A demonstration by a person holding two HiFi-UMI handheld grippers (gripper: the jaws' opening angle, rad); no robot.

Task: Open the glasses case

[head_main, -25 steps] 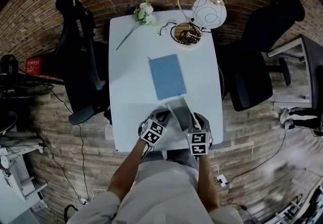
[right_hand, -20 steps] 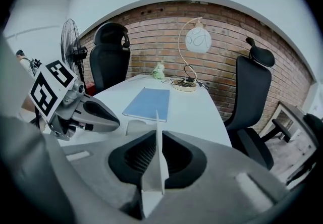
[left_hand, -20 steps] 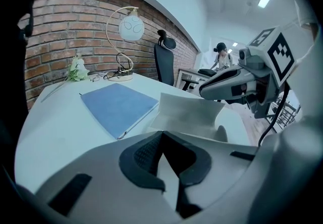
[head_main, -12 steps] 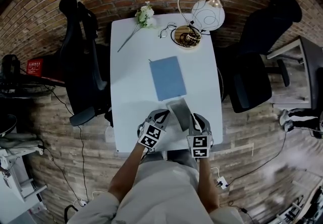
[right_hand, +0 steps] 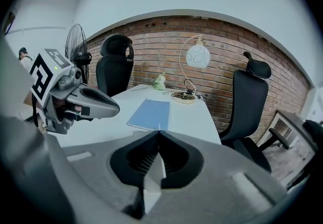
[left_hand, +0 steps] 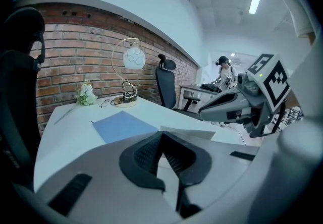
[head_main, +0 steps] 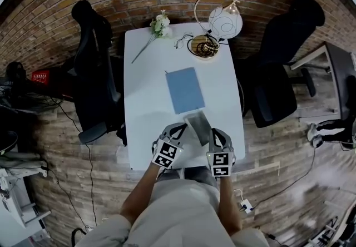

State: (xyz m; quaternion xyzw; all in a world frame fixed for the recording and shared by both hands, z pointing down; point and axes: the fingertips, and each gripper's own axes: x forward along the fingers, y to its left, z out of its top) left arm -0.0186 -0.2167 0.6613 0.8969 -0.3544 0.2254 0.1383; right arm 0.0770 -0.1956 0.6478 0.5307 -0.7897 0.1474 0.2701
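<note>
The grey glasses case (head_main: 198, 124) hangs over the table's near edge, held between both grippers. My left gripper (head_main: 179, 129) pinches its left edge, and in the left gripper view the jaws (left_hand: 161, 137) meet on a thin pale flap (left_hand: 199, 134). At the case's right side is my right gripper (head_main: 213, 136). In its own view the jaws (right_hand: 159, 136) are closing tight on a thin pale strip of the case (right_hand: 153, 175). Each gripper shows in the other's view, the right gripper (left_hand: 236, 105) and the left gripper (right_hand: 76, 99).
A blue notebook (head_main: 184, 90) lies mid-table on the white table (head_main: 144, 84). At the far end stand a lamp (head_main: 221, 20) with a round base, a pair of glasses (head_main: 182, 36) and a white flower (head_main: 159, 24). Black office chairs flank the table, one left (head_main: 94, 68) and one right (head_main: 278, 73).
Both grippers have risen a little with the case held between them. The grips look unchanged.
</note>
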